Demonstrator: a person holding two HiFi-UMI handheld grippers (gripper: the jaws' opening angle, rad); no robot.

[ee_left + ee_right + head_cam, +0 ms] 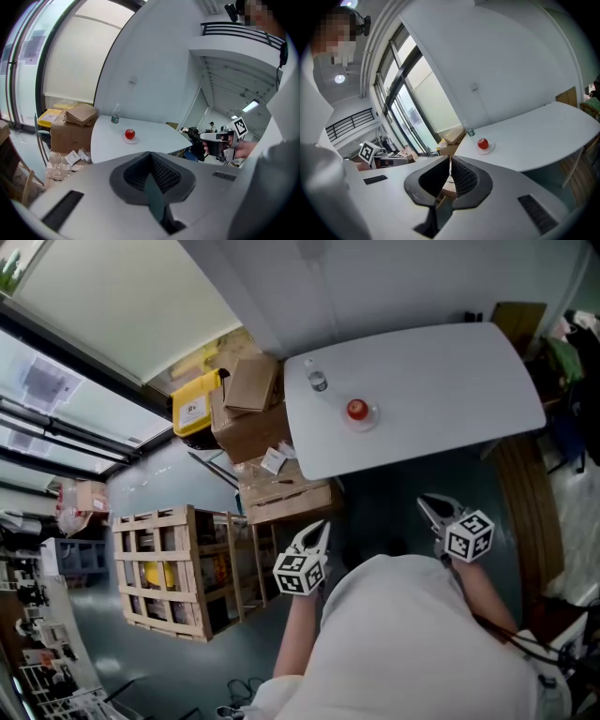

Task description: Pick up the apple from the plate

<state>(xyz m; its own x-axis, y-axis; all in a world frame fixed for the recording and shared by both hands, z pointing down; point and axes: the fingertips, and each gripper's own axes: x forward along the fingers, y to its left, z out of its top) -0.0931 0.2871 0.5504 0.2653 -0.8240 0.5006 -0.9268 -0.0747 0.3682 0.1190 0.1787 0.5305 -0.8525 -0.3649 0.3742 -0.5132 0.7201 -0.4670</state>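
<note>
Red and glossy, the apple (356, 410) sits on a small pale plate (371, 416) out on the white table (450, 381). It is well ahead of both grippers and somewhat below the line they point along. From the left gripper (322, 529) it lies forward and a touch to the left. From the right gripper (427, 504) it lies forward and a touch to the right. A clear bottle (318, 381) stands beyond the apple and off to its left as either gripper looks at it, near the plate but apart from it.

The person holds both grippers close in front of the body, short of the table edge and nowhere near the fruit. The left one's jaws are pressed together with nothing between them. The right one's pads meet at their tips as well, and it too is empty. Stacked cardboard boxes (248, 404) and a wooden crate (173, 568) sit on the floor off to the left of the left gripper, clear of the way to the table.

I'd expect the apple to be firm and fairly solid in weight, with a smooth skin that could slip between flat pads. The best hold looks to be across its widest part, one pad on each side, rather than up near the stem where it curves away. A hard pinch might bruise it. The plate looks light, so a jaw catching its rim could push it along or tip it.
</note>
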